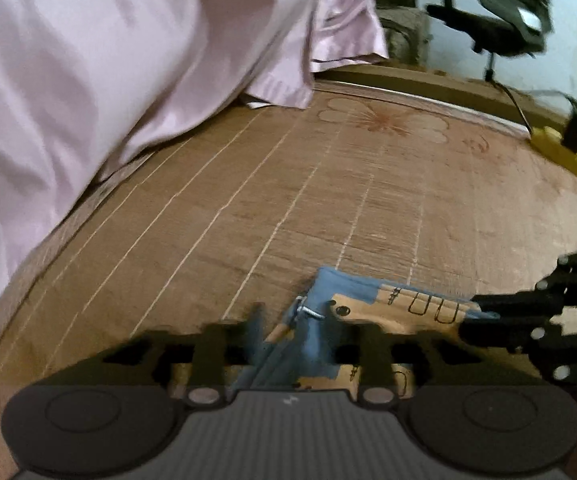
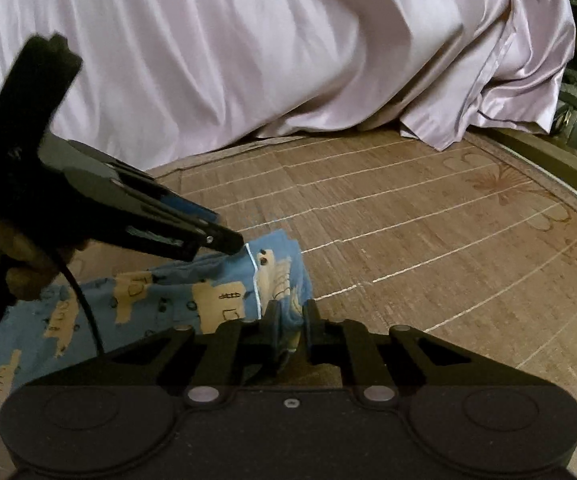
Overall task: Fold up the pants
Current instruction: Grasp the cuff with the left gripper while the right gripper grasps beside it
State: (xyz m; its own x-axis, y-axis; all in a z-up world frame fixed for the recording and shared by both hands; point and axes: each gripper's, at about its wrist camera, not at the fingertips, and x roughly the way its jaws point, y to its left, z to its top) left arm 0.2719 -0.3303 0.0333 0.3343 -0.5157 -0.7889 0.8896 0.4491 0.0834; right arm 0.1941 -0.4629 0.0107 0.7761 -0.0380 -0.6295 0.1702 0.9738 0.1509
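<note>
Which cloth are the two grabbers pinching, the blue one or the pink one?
The blue pants with tan pictures. Both the left gripper and right gripper pinch them.

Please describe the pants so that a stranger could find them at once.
A brown bamboo mat lies beside a pale pink sheet. On its near part are the pants, held by both grippers: the only blue cloth, printed with tan shapes.

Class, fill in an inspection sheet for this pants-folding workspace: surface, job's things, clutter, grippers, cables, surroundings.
Surface: brown woven mat with pale lines and flower prints.
Job's things: blue patterned pants lying on the mat.
Clutter: nothing seen on the mat.
Grippers: left gripper and right gripper both shut on the pants' edge.
Cables: black cable hanging over the pants; yellow power strip with cord.
Surroundings: pink sheet; office chair.
</note>
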